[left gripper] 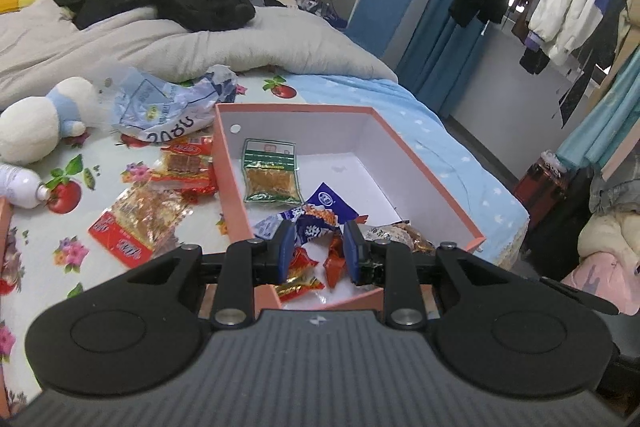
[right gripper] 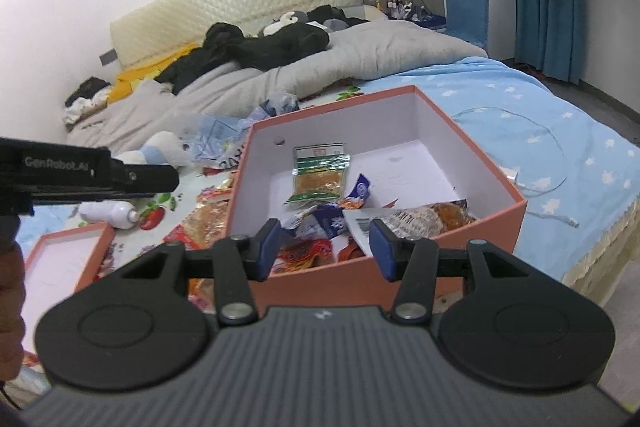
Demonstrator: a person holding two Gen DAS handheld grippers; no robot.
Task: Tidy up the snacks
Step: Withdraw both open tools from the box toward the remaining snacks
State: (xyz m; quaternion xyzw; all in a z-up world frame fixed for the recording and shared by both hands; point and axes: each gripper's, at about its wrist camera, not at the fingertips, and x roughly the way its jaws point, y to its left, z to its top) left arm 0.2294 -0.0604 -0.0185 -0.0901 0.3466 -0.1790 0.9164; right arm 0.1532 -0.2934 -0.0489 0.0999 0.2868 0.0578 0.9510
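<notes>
Sorting snacks into the pink box [left gripper: 424,163] on the bed, both grippers apart and empty.

Left wrist view: the left gripper [left gripper: 316,251] hangs over the box's near corner, jaws parted on nothing, above loose wrappers; red packets [left gripper: 136,223] wait outside on the sheet [left gripper: 48,267], probably next. Right wrist view: the right gripper [right gripper: 324,247] stands wide above the near wall, with free floor deeper inside beyond the green packet [right gripper: 320,175].
</notes>
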